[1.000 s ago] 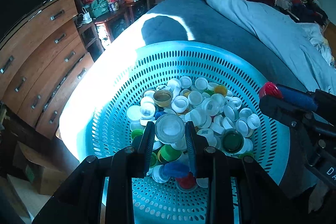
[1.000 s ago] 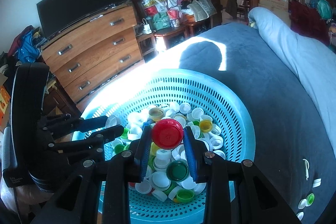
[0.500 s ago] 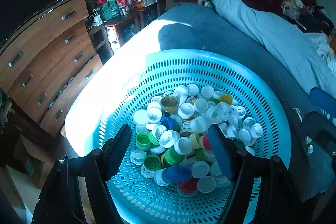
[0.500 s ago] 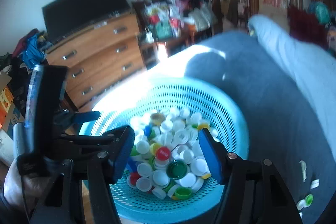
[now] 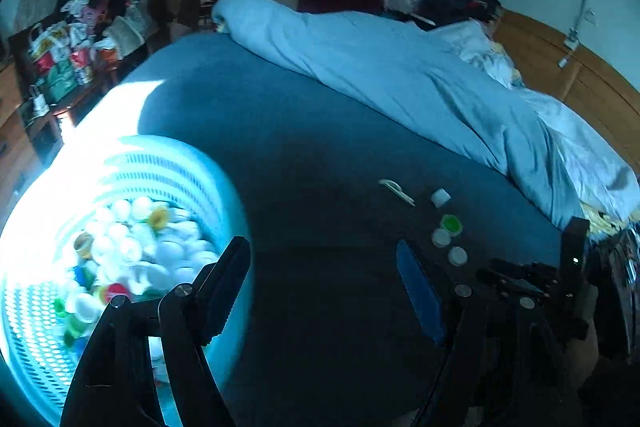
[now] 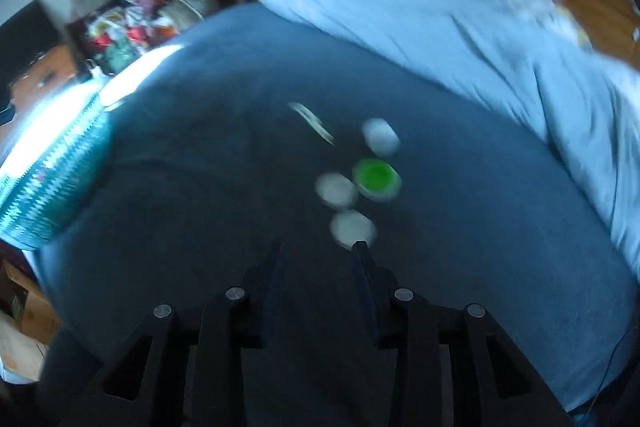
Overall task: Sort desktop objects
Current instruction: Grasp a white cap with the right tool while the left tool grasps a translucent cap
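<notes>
Both grippers have swung away from the turquoise basket (image 5: 192, 183) toward the dark blue bedspread (image 5: 312, 155); a second ago each pinched a cap over the heap, the left a clear one, the right a red one; half a second ago both had let go over the basket. Now the left gripper (image 5: 324, 267) stands spread wide and empty, its near finger just over the basket's rim; the right gripper (image 6: 318, 255) is parted too, nothing between its fingers, hovering low over the bedspread.

The basket sits at the bed's sunlit edge, the mixed caps (image 5: 132, 251) piled inside, the red one among them; so neither picked cap came across. Well apart from it, on the bedspread, lies a small cluster: a green cap (image 6: 376, 179), a white cap (image 6: 336, 189) touching it, another white cap (image 6: 352, 227) just ahead of the right fingertip, a third pale cap (image 6: 380, 137) farther off, and a thin pale strip (image 6: 312, 119) beside them. The right view is blurred by motion.

I judge the sorting barely started; the loose cluster looks like the next target, the nearest white cap first.
</notes>
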The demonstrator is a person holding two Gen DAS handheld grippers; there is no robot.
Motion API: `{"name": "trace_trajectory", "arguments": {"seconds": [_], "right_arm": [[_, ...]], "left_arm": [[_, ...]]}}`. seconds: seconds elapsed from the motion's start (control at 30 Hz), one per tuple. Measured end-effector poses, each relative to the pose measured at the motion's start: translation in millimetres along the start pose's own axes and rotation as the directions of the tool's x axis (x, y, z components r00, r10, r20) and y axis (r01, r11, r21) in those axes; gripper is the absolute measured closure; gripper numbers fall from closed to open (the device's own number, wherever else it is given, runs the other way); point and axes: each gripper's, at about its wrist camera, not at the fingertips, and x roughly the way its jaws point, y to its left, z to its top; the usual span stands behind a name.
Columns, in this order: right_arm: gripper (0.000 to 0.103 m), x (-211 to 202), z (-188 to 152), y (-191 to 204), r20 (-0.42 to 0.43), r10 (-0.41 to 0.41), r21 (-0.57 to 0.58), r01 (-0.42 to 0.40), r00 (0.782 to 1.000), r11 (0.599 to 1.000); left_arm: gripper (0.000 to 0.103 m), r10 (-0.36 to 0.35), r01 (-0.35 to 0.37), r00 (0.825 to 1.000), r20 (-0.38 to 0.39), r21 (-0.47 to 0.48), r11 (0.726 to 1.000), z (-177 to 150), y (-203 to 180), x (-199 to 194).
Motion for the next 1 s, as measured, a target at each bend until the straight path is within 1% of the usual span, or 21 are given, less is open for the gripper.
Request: {"name": "trace_trajectory", "arguments": {"seconds": [0.03,0.1,0.17,0.2,0.23,0.3,0.33,0.4,0.47,0.57,0.6,0.63,0.67,0.77,0.83,0.87,0.9,0.93,0.97,1.0], "right_arm": [[0.066,10.1,-0.1,-7.5,-0.006,0.012,0.004,-0.012,1.0,1.0],[0.066,24.7,5.3,-17.4,-0.008,0.043,0.007,-0.043,0.999,0.999],[0.066,37.9,9.3,-21.9,0.002,0.066,-0.002,-0.066,0.998,0.998],[0.066,46.3,10.2,-21.9,-0.005,0.093,-0.003,-0.093,0.996,0.996],[0.066,54.0,10.3,-21.9,-0.01,0.112,-0.008,-0.113,0.994,0.994],[0.067,59.6,7.6,-15.3,-0.004,0.106,-0.037,-0.106,0.994,0.994],[0.071,58.5,7.0,-19.0,0.002,0.117,-0.028,-0.117,0.993,0.993],[0.071,53.0,8.5,-26.9,0.013,0.135,0.012,-0.135,0.991,0.991],[0.071,39.3,1.6,-38.4,0.043,0.141,0.064,-0.144,0.989,0.987],[0.071,25.0,-17.0,-59.8,0.063,0.159,0.147,-0.167,0.985,0.975],[0.071,23.0,-17.3,-64.9,0.072,0.175,0.172,-0.186,0.982,0.967],[0.071,22.9,-14.1,-65.5,0.084,0.184,0.179,-0.197,0.979,0.964],[0.071,24.1,-12.1,-67.2,0.093,0.186,0.185,-0.2,0.978,0.962],[0.071,35.6,-11.1,-70.6,0.078,0.199,0.221,-0.212,0.977,0.952],[0.071,36.0,-10.4,-71.5,0.084,0.207,0.217,-0.221,0.975,0.951],[0.07,34.5,-13.7,-75.5,0.086,0.209,0.219,-0.223,0.974,0.95],[0.07,34.5,-13.2,-75.6,0.089,0.209,0.22,-0.224,0.974,0.949],[0.07,34.2,-13.0,-75.4,0.091,0.208,0.22,-0.224,0.974,0.949],[0.07,34.0,-12.9,-76.6,0.094,0.206,0.22,-0.222,0.974,0.95],[0.071,33.1,-11.9,-76.4,0.098,0.202,0.219,-0.219,0.974,0.951]], "left_arm": [[0.033,-0.038,0.039,0.999,-0.027,0.015,0.999,-1.2,-11.4,18.2],[0.033,-0.088,0.09,0.992,-0.093,0.019,0.996,-4.4,-26.4,50.1],[0.033,-0.109,0.113,0.985,-0.134,0.023,0.993,-8.3,-40.2,76.4],[0.033,-0.122,0.128,0.981,-0.15,0.028,0.991,-9.3,-47.0,88.7],[0.033,-0.129,0.137,0.979,-0.158,0.038,0.99,-10.2,-54.5,97.3],[0.033,-0.133,0.145,0.979,-0.156,0.066,0.987,-9.8,-65.6,114.2],[0.033,-0.144,0.157,0.978,-0.15,0.083,0.984,-8.3,-70.7,124.9],[0.033,-0.162,0.181,0.974,-0.156,0.119,0.976,-7.5,-81.0,146.2],[0.033,-0.199,0.226,0.965,-0.172,0.157,0.961,-7.3,-93.1,169.5],[0.033,-0.235,0.279,0.949,-0.208,0.216,0.936,-13.1,-112.9,200.5],[0.033,-0.239,0.289,0.946,-0.22,0.23,0.929,-13.8,-118.3,208.8],[0.033,-0.251,0.307,0.94,-0.233,0.244,0.92,-15.3,-124.5,217.0],[0.033,-0.255,0.314,0.937,-0.238,0.257,0.914,-16.0,-129.4,221.8],[0.033,-0.233,0.304,0.942,-0.243,0.32,0.897,-16.9,-143.7,232.4],[0.034,-0.232,0.308,0.94,-0.25,0.329,0.893,-16.3,-150.3,236.9],[0.038,-0.235,0.313,0.938,-0.254,0.336,0.888,-15.5,-152.4,238.1],[0.061,-0.227,0.308,0.94,-0.255,0.349,0.885,-15.1,-155.1,238.9],[0.076,-0.222,0.307,0.94,-0.259,0.356,0.883,-17.0,-156.5,240.2],[0.078,-0.236,0.32,0.935,-0.264,0.348,0.881,-15.9,-157.2,238.9],[0.078,-0.243,0.326,0.933,-0.266,0.337,0.883,-15.9,-155.8,236.2]]}}
